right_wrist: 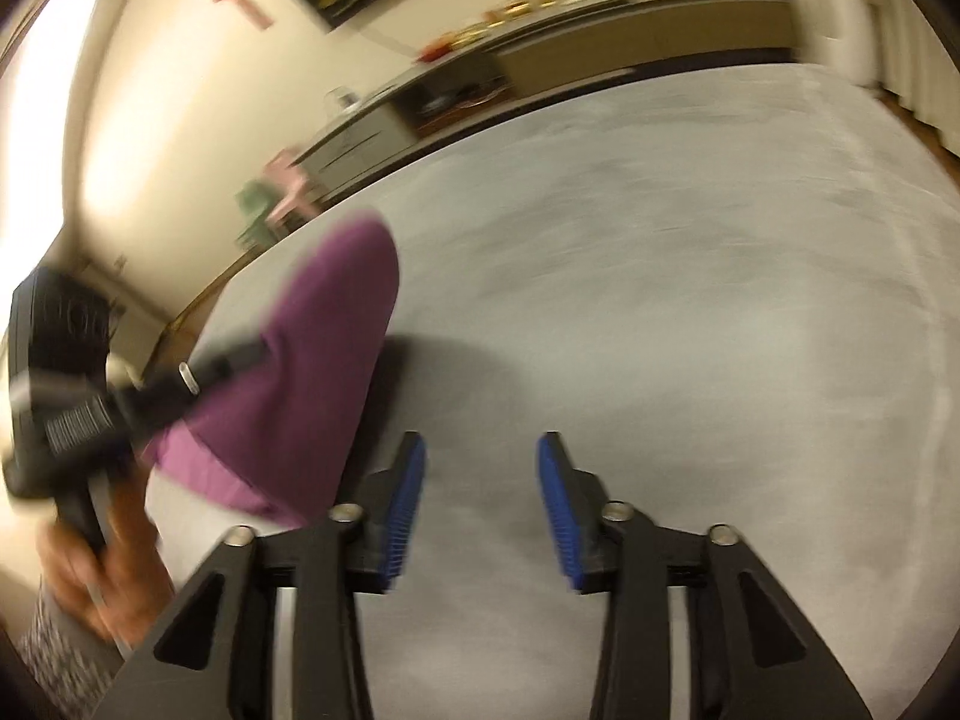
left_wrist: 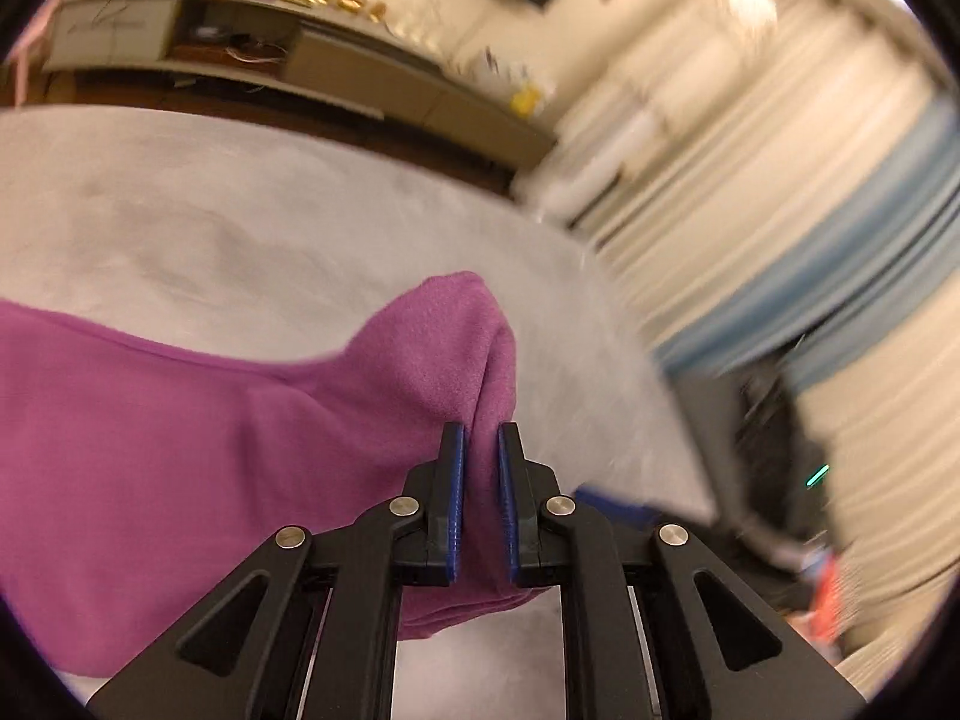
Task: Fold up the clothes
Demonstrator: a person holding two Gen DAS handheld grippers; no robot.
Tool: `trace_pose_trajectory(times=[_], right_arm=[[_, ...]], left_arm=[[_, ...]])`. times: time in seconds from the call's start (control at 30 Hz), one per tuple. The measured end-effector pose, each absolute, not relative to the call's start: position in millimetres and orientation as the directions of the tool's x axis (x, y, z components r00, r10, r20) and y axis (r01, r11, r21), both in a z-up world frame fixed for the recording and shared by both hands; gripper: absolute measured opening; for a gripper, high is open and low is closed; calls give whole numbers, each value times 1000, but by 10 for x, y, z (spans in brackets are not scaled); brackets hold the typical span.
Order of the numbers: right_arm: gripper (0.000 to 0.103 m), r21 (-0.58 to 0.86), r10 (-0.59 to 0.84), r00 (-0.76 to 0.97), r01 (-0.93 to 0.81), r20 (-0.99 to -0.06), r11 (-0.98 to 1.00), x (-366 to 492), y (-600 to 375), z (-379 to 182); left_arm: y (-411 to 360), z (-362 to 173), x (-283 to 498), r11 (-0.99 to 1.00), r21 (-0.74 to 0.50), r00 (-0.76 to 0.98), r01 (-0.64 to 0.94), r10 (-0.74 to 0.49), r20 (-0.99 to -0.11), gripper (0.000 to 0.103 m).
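The left gripper (left_wrist: 481, 456) is pinched narrow on a bunched edge of the purple garment (left_wrist: 180, 432), lifting it off the grey table (left_wrist: 240, 228). From that grip the cloth runs away to the left and drapes back down toward the surface, so its long axis lies leftward of the tongs. The right gripper (right_wrist: 480, 480) stands wide and empty over bare table, with the garment up and to its left, hanging from the left gripper and apart from its pads. The left hand already holds the cloth; the right is the free one and, I judge, must reach left to catch another edge
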State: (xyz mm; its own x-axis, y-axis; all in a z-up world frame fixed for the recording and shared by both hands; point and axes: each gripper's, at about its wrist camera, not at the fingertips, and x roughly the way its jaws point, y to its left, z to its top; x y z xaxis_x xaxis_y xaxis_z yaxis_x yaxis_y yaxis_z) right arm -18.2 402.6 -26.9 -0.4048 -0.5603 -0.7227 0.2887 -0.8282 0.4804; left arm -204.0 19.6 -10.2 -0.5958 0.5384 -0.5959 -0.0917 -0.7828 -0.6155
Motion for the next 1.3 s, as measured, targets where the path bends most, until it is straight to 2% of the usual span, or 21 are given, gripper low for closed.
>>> trace_pose_trajectory(times=[0.1,0.2,0.27,0.4,0.5,0.6,0.63,0.73,0.83,0.9,0.97,1.0,1.03,1.07,1.1,1.2,1.3], right_arm=[[46,468,-582,-395,351,-711,-811,-147,3585,-226],[45,458,-612,-399,418,-683,-784,-140,3196,-154],[35,440,-627,-390,469,-674,-766,-148,2896,-152],[30,366,-610,-341,561,-715,-742,-162,2271,-362],[29,272,-544,-310,615,-780,-740,-158,1879,-614],[29,208,-501,-305,649,-810,-732,-155,1737,-670],[29,207,-498,-290,658,-817,-724,-168,1737,-658],[32,204,-509,-303,664,-806,-719,-153,1807,-599],[51,171,-532,-318,715,-785,-678,8,1728,-557],[55,89,-504,-333,760,-797,-643,145,1568,-612],[55,-37,-436,-390,779,-811,-626,216,1422,-716],[53,-92,-402,-413,782,-817,-616,223,1381,-767],[43,-116,-387,-421,785,-820,-608,220,1363,-781],[27,-121,-381,-422,785,-822,-608,205,1373,-752],[22,-112,-383,-417,783,-825,-612,186,1406,-692],[22,-140,-380,-427,794,-821,-592,234,1501,-583],[22,-172,-333,-407,814,-851,-555,256,1486,-774]], left_arm=[[-436,-90,-1885,-769,-639,-640,-27,504,-580,12],[-903,-312,-1784,-753,-657,-640,50,481,-600,12],[-1118,-511,-1734,-751,-653,-632,98,459,-624,12],[-1376,-931,-1684,-714,-680,-621,166,460,-635,15],[-1458,-1140,-1648,-711,-672,-611,206,443,-656,26],[-1478,-1165,-1603,-685,-705,-624,185,473,-623,34],[-1471,-1163,-1589,-675,-717,-625,172,488,-609,42],[-1417,-1134,-1589,-658,-740,-620,141,524,-584,53],[-1357,-1081,-1573,-647,-754,-614,114,551,-566,54],[-1300,-1071,-1586,-655,-748,-602,105,557,-572,56],[-1236,-1080,-1583,-686,-719,-582,109,542,-606,51],[-1208,-1089,-1573,-697,-710,-574,105,540,-616,17],[-1187,-1084,-1544,-707,-700,-569,102,536,-624,13],[-1163,-1037,-1493,-704,-705,-568,81,549,-613,13],[-1138,-980,-1438,-697,-715,-569,54,567,-595,12],[-1031,-957,-1401,-736,-677,-507,15,578,-640,15],[-1103,-1081,-1401,-721,-691,-483,54,587,-650,29]])
